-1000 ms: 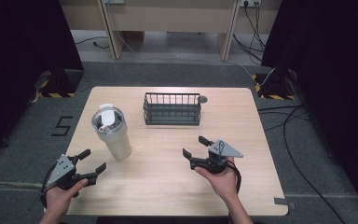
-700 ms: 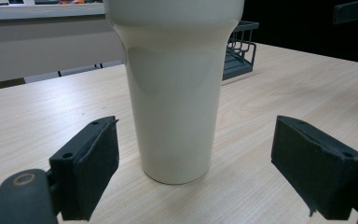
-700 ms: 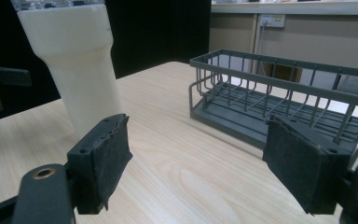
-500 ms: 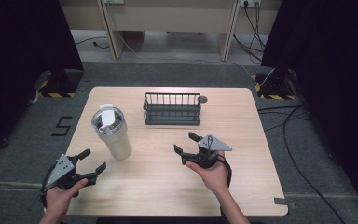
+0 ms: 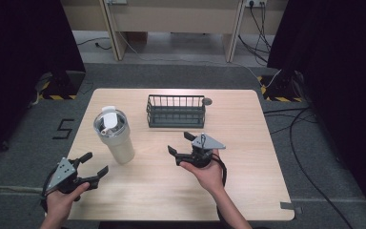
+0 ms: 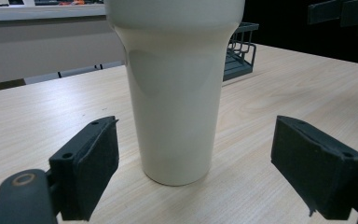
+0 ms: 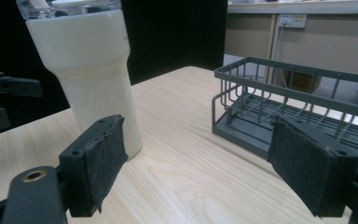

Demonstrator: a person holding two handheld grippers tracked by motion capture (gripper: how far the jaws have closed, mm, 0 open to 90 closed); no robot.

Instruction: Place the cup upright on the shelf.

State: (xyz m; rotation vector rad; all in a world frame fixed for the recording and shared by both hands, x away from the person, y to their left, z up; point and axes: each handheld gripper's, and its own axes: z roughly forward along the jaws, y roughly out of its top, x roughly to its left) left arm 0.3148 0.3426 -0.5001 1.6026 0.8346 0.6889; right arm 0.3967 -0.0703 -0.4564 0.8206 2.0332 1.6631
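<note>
Currently cream tumbler (image 5: 115,137) stands upright, left-centre of frame on bench (image 5: 248,143). Left claw (image 5: 91,168) spread apart, aimed at it, likely for grasp. Right claw (image 5: 181,143) also apart, centre frame.

High view: you look steeply down on the counter (image 5: 248,143).
Gripper views: low, close — both share the tumbler (image 6: 177,88).

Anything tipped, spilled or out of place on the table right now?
Nothing stands out. The cream tumbler stands upright with its lid on, the wire basket sits level, and the table looks dry. Both grippers' jaws are open.
</note>
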